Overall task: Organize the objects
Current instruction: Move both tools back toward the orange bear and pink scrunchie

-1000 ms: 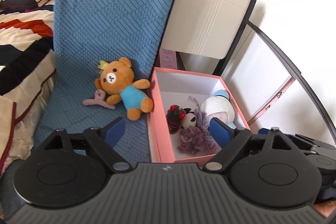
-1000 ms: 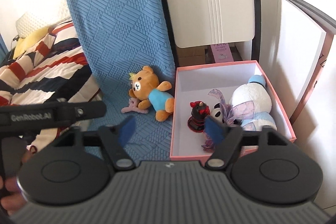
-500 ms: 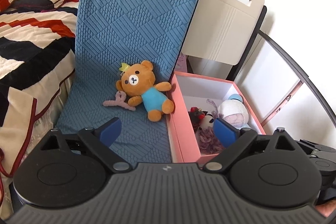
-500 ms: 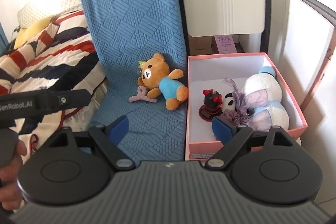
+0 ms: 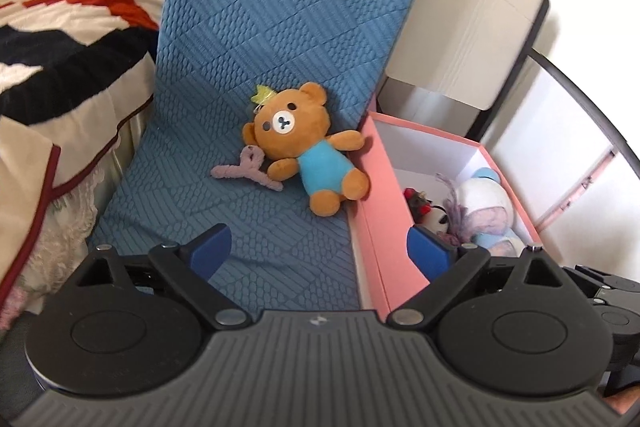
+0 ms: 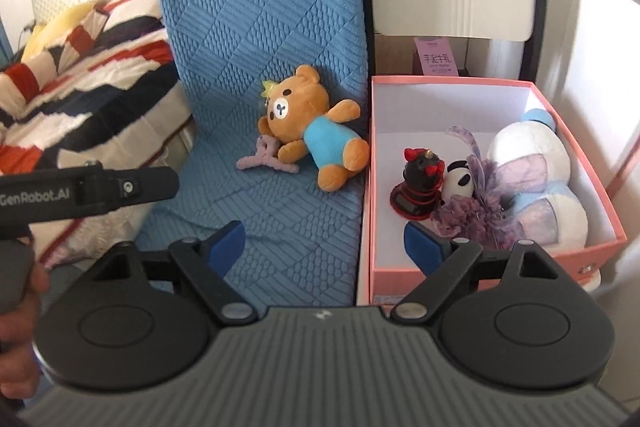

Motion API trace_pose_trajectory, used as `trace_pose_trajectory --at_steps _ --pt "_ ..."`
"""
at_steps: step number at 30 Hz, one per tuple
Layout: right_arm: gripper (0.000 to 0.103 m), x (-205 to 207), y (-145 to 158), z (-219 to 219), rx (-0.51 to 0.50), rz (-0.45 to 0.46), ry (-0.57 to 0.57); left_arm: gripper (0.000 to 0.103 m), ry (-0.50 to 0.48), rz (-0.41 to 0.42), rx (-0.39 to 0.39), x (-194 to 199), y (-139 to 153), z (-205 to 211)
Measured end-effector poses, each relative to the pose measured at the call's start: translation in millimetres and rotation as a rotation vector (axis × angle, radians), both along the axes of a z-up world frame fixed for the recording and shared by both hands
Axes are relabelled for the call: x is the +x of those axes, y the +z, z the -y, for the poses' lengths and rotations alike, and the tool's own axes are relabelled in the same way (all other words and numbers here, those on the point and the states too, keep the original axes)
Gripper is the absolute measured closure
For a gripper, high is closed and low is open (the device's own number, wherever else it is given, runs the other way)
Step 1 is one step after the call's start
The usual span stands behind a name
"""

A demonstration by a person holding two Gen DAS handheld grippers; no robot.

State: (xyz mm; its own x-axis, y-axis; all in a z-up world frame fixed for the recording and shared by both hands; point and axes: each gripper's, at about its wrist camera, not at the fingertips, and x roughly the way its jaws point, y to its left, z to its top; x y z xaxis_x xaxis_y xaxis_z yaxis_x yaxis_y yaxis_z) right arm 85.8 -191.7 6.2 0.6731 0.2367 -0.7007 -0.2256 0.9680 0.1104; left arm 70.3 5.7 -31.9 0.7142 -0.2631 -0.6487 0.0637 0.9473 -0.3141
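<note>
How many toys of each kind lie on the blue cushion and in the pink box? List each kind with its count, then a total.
Plush toys: 3 (brown bear, white and blue plush, small panda)
Black figurine with red bows: 1
Purple yarn pieces: 2 (fuzzy twist, pom-pom)
Total: 6

I see the teddy bear on the mat, touching the box at its right; toys lie inside.

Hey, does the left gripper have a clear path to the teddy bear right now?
Probably yes. The left gripper is open and empty, and only bare blue cushion lies between it and the bear.
</note>
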Motion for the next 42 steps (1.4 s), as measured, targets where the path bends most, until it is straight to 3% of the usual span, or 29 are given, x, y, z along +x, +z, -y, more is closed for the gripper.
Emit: trace_pose_trajectory --at_steps 12,20,26,37,40,42 --pt "0.015 48 -49 -34 -0.068 0.017 0.029 0.006 0.052 -0.037 0.001 58 -67 -26" --pt "0.015 78 -74 -71 -0.129 0.093 0.107 0.006 0.108 -0.034 -0.038 101 -99 -48" --pt "0.016 103 -94 -88 -0.178 0.087 0.130 0.006 0.193 -0.076 -0.087 136 -120 -69" --pt "0.030 132 -124 -108 -0.244 0.135 0.122 0.008 0.226 -0.150 -0.106 188 -150 -74" --pt "0.031 137 -132 -117 -0.310 0.169 0.136 0.009 0.199 -0.148 -0.115 197 -156 -67" --pt "0.032 142 -137 -122 -0.360 0.192 0.144 0.015 0.186 -0.146 -0.110 204 -161 -62"
